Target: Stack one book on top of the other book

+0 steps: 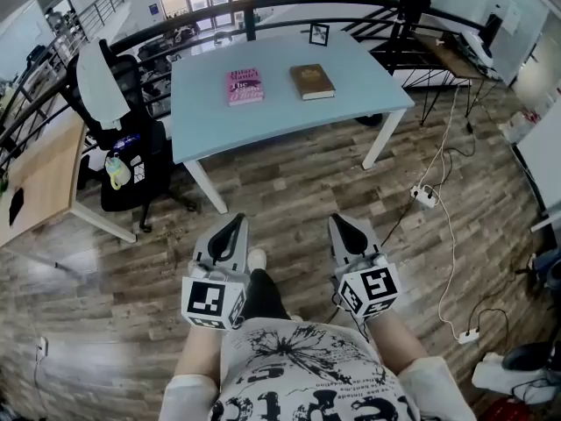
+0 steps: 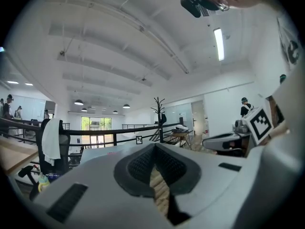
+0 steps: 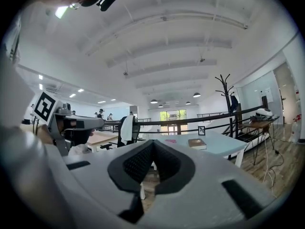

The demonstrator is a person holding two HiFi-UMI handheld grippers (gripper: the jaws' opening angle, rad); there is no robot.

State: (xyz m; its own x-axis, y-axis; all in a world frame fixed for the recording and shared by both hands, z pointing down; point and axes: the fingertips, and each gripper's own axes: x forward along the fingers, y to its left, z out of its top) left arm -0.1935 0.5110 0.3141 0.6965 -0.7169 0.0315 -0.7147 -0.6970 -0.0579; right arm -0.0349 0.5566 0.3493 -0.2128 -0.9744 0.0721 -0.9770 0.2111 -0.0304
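Note:
A pink book [image 1: 244, 86] and a brown book [image 1: 312, 81] lie flat, side by side and apart, on a light blue table [image 1: 351, 112] well ahead of me. Both grippers are held level close to my body, far short of the table. My left gripper [image 1: 237, 220] is shut and empty. So is my right gripper [image 1: 339, 221], shut with nothing in it. In the right gripper view the brown book [image 3: 197, 143] and the pink book [image 3: 170, 140] lie beyond the closed jaws [image 3: 153, 144]. The left gripper view shows its closed jaws [image 2: 154, 149] and the table edge [image 2: 102, 151].
A black office chair [image 1: 123, 139] with a white cloth over its back stands left of the table, beside a wooden desk [image 1: 39, 178]. A small picture frame [image 1: 319, 33] stands at the table's far edge. Cables and a power strip [image 1: 424, 196] lie on the wooden floor at right.

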